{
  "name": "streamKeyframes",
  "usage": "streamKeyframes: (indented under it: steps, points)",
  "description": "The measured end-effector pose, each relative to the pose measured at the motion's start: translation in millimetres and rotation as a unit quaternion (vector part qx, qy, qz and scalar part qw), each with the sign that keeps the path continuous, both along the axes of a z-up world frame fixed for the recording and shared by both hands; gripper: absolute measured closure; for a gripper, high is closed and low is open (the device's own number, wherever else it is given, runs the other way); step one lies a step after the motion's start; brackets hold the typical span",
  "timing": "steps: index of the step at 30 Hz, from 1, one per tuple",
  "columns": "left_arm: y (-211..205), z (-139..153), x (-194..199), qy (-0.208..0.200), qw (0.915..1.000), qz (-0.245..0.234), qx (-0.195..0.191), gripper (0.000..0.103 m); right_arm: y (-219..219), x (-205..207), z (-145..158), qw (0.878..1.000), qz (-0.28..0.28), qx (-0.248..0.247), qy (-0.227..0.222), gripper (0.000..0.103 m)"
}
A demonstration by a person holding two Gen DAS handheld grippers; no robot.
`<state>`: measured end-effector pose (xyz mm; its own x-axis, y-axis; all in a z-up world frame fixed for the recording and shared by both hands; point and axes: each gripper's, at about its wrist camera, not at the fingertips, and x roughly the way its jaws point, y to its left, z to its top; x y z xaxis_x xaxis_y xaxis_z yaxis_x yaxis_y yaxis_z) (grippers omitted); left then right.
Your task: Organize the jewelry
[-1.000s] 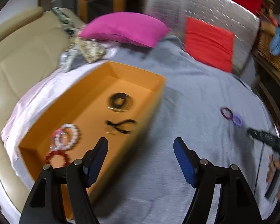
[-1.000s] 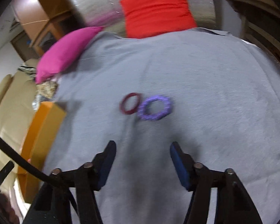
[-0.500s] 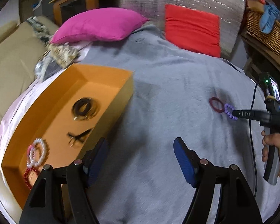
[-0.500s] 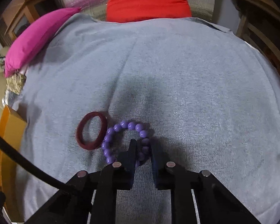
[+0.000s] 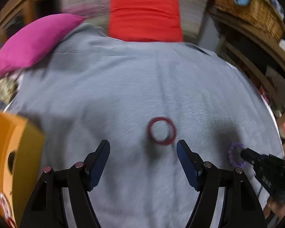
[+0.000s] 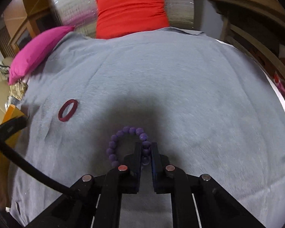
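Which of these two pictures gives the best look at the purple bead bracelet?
The right wrist view. There the purple bracelet fills the near centre, each bead distinct, with the right gripper shut on one side of it. The left wrist view shows it only small and blurred near the right edge, partly covered by that gripper's tip.

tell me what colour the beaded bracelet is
Purple; the beaded bracelet shows best in the right wrist view.

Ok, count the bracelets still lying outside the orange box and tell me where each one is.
2. The dark red bracelet lies on the grey blanket, just ahead of the open left gripper. The purple beaded bracelet is clamped in the right gripper. The box's inside is mostly hidden.
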<state>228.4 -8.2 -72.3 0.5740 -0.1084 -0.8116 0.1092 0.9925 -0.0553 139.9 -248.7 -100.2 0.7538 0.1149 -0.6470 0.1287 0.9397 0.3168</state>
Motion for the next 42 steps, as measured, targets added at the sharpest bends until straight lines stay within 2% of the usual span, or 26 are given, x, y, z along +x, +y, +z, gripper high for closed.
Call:
streamKeyframes:
  steps: [2,4,6,7,9,13,14,15,18,22,30,37,42]
  points:
    - [-14.1,-6.2,13.0,0.007,0.9997,-0.02,0.011,0.03,-6.0,-1.5,-5.6,1.0,-0.002,0.012,-0.007,0.094]
    - [-22.4,-12.1,23.5,0.01,0.9986,-0.033,0.04,0.032,-8.3,-3.1,-13.7,1.0,-0.002,0.022,-0.011,0.093]
    - [-24.1,-21.0,34.4,0.022,0.9972,-0.039,0.06,0.049,-11.7,-1.3,-20.9,0.999,-0.001,0.03,-0.016,0.093]
    - [-21.6,-22.8,37.4,0.028,0.9971,-0.038,0.059,0.053,-12.4,-1.9,-20.9,0.999,-0.001,0.031,-0.019,0.093]
    - [-15.5,-27.5,42.4,0.036,0.9973,-0.038,0.052,0.054,-13.4,-2.3,-18.1,0.999,0.006,0.035,-0.024,0.093]
    - [-18.0,-37.0,46.1,0.045,0.9953,-0.051,0.069,0.055,-16.3,0.5,-21.6,0.999,0.01,0.039,-0.024,0.093]
    - [-21.2,-38.9,46.5,0.041,0.9947,-0.053,0.078,0.062,-15.8,-0.4,-20.3,0.999,0.011,0.036,-0.025,0.093]
    - [-23.2,-41.2,48.0,0.042,0.9945,-0.054,0.079,0.075,-15.6,-0.6,-20.1,0.999,0.012,0.036,-0.026,0.093]
    - [-21.6,-44.0,52.8,0.046,0.9957,-0.037,0.072,0.094,-15.9,-0.4,-21.2,0.999,0.014,0.041,-0.028,0.093]
    - [-27.1,-41.2,47.9,0.038,0.9947,-0.042,0.086,0.098,-19.2,-0.1,-21.4,0.998,0.013,0.05,-0.029,0.093]
    - [-16.2,-10.3,22.7,0.0,0.997,-0.046,0.063,0.099,-22.8,-3.5,-22.0,0.998,0.015,0.05,-0.03,0.093]
    - [16.9,2.2,-38.7,-0.012,0.9994,-0.022,0.025,0.099,-24.3,-5.7,-23.0,0.997,0.018,0.062,-0.034,0.093]
    - [34.3,-9.9,-93.7,0.005,0.9999,-0.009,0.001,0.099,-20.6,-18.8,-20.5,0.997,0.018,0.066,-0.035,0.093]
